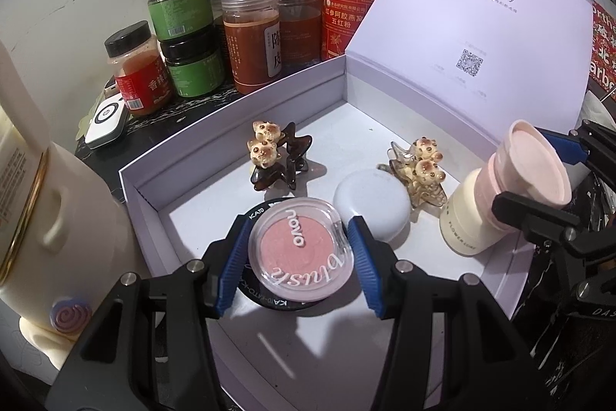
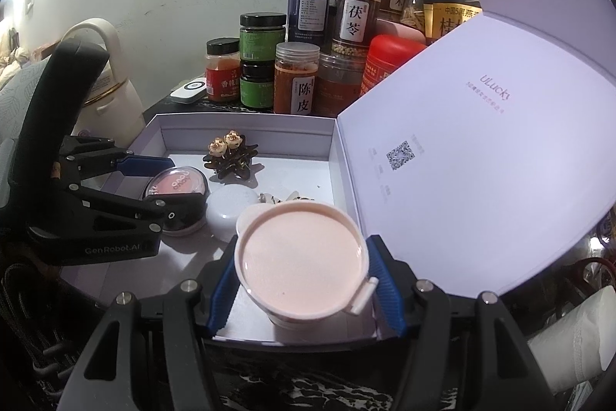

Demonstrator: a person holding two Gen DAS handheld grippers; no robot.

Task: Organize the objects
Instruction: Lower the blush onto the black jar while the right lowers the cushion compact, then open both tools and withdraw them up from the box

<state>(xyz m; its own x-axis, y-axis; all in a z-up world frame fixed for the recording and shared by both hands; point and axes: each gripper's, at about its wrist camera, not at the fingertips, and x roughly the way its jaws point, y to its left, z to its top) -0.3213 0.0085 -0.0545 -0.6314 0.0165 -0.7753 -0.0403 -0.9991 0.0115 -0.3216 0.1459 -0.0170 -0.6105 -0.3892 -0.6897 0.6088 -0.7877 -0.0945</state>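
Note:
An open white box (image 1: 127, 180) holds two bear hair clips, one dark (image 1: 277, 160) and one clear (image 1: 417, 172), and a white round compact (image 1: 371, 207). My left gripper (image 1: 301, 220) is shut on a pink blush compact (image 1: 300, 249), blue pads on its sides, right over a black compact (image 1: 269, 299); whether they touch I cannot tell. My right gripper (image 2: 302, 253) is shut on the pink cap of a cream bottle (image 2: 302, 257), tilted over the box's near right part. The right wrist view also shows the left gripper (image 2: 165, 185) with the blush compact (image 2: 177, 183).
The box lid (image 1: 481, 26) stands open at the right. Behind the box several jars (image 1: 250, 41) and a red tin (image 1: 346, 6) crowd the back. A large cream jug (image 1: 46, 218) stands at the left, with a small white device (image 1: 106, 122) beside it.

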